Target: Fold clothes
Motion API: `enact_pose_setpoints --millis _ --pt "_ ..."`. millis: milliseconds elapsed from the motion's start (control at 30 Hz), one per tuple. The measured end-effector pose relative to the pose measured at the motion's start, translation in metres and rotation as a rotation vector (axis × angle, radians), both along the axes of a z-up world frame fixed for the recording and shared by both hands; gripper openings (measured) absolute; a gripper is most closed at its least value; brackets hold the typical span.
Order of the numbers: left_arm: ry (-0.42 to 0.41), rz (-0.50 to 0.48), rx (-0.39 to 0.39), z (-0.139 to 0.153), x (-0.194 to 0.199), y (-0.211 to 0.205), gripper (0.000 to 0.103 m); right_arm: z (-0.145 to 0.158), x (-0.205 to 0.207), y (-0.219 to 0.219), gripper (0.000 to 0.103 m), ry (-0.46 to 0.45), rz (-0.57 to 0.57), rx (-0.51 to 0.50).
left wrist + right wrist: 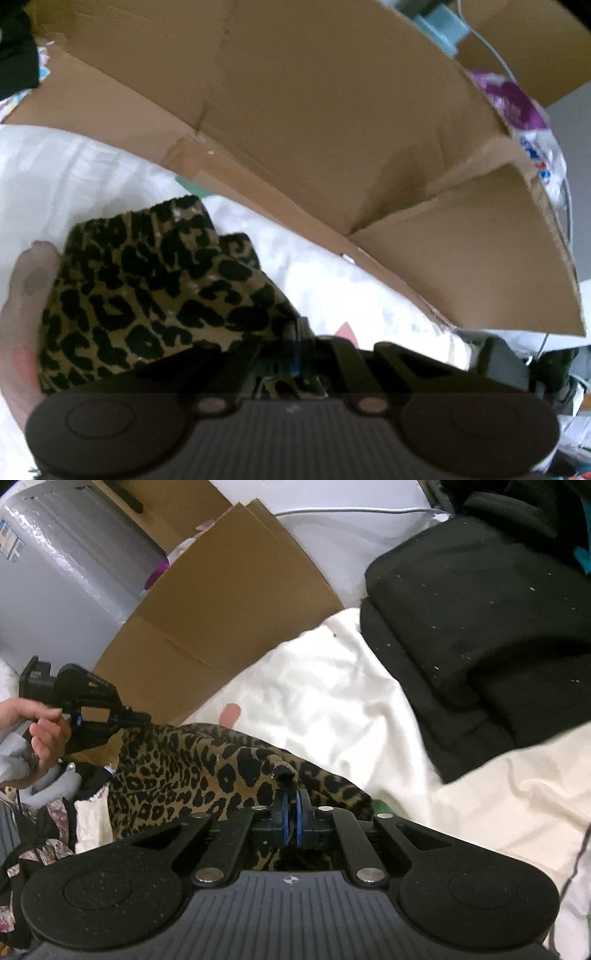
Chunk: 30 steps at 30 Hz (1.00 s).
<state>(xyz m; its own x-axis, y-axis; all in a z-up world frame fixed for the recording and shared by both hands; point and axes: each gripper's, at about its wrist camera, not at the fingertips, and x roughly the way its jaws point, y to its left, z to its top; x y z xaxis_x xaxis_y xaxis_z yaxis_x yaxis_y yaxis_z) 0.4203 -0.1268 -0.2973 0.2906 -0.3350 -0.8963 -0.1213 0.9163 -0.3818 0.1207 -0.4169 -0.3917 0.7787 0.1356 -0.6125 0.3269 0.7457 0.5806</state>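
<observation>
Right wrist view gives us the fuller account: our right tool (291, 812) has its blue pads pressed together on an edge of the leopard-print garment (184, 771), which is spread over the white bedding (332, 701) towards our left tool (129, 716), held in a hand (40, 731) and clamped on the far corner. Only here do we see the folded black clothes (480, 627). Left wrist view is blurred, yet it alone shows the open cardboard box (332, 110) beyond the bunched cloth, with the printed plastic bag (517, 107) behind it.
</observation>
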Motion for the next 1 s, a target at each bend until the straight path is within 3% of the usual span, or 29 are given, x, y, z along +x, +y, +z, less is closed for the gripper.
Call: enact_pose_setpoints --millis 433,600,700,833,1000 --pt "0.022 -0.051 0.017 -0.058 0.008 -0.030 0.000 -0.017 -0.003 -0.008 0.006 0.082 0.009 0.015" --pt "0.022 -0.053 -0.004 -0.059 0.009 -0.030 0.000 -0.016 0.001 -0.006 0.022 0.114 0.045 0.012" --pt "0.005 -0.064 -0.014 -0.055 0.011 -0.034 0.000 -0.014 0.003 -0.001 0.022 0.123 0.094 -0.028" --pt "-0.013 -0.072 -0.032 -0.053 0.013 -0.038 0.000 -0.020 -0.002 -0.009 0.022 0.089 0.017 0.049" --pt "-0.051 -0.108 -0.049 -0.058 -0.001 -0.019 0.000 -0.029 -0.008 -0.015 0.022 0.078 -0.018 0.073"
